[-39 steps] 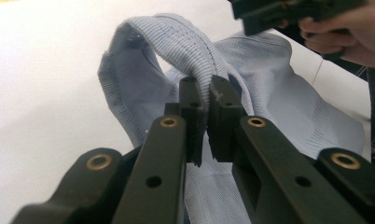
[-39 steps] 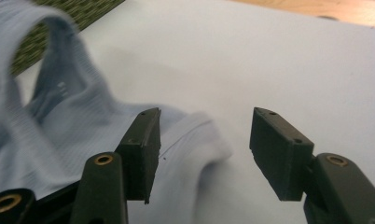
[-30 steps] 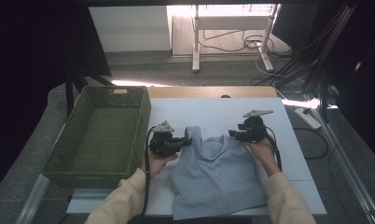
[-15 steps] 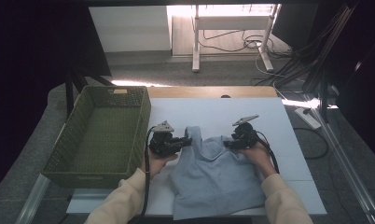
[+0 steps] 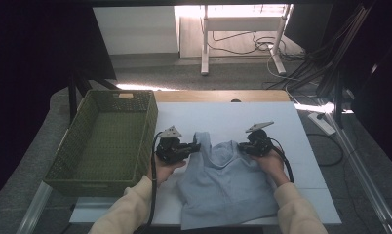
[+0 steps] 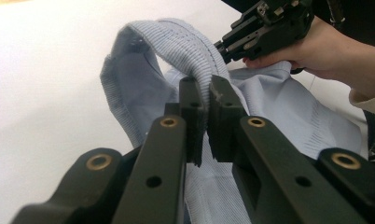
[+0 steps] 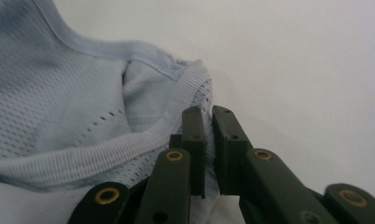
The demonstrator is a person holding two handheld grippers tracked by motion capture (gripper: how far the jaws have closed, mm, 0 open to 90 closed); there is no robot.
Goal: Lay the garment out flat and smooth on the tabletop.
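A light blue sleeveless mesh top (image 5: 225,180) lies flat on the white table (image 5: 243,112), shoulder straps pointing away from the person. My left gripper (image 5: 198,146) is shut on the left strap; in the left gripper view its jaws (image 6: 208,91) pinch the ribbed band of the top (image 6: 176,42), which arches up. My right gripper (image 5: 241,146) holds the right strap. Its jaws have just been closing, and in the right gripper view (image 7: 208,119) they press on the ribbed edge of the top (image 7: 83,112). The right gripper (image 6: 265,25) and its hand also show in the left gripper view.
A green woven basket (image 5: 94,187) stands empty at the table's left, close to my left hand. The white tabletop reaches beyond and to the right of the top. A power strip (image 5: 323,123) and cables lie on the floor at the right.
My right gripper has come down and in onto the right strap, and its jaws have closed on it. The left gripper has stayed shut on the left strap.
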